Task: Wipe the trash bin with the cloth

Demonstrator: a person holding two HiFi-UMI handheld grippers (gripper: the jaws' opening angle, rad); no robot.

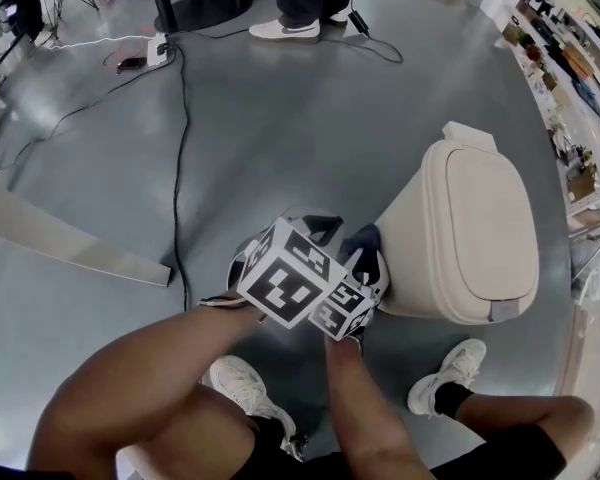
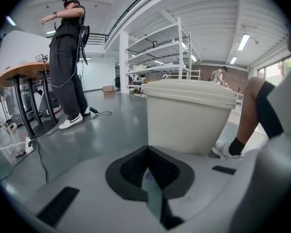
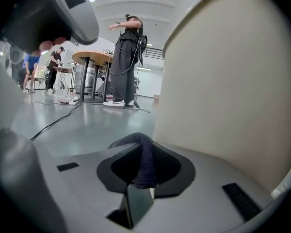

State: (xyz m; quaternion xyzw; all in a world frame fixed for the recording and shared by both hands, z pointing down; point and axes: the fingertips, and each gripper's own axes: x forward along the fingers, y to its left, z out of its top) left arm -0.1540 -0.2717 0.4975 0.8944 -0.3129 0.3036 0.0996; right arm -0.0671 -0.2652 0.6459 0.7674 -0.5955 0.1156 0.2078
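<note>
The beige trash bin stands on the grey floor with its lid closed; it also shows in the left gripper view. My right gripper is low against the bin's left side wall, shut on a dark cloth. In the right gripper view the bin wall fills the right half, very close. My left gripper sits just left of the right one, a little short of the bin, its jaws shut with nothing between them.
Black cables run across the floor at the left, near a long pale board. A person stands by a round table further off. My own shoes flank the bin. Shelving lines the right.
</note>
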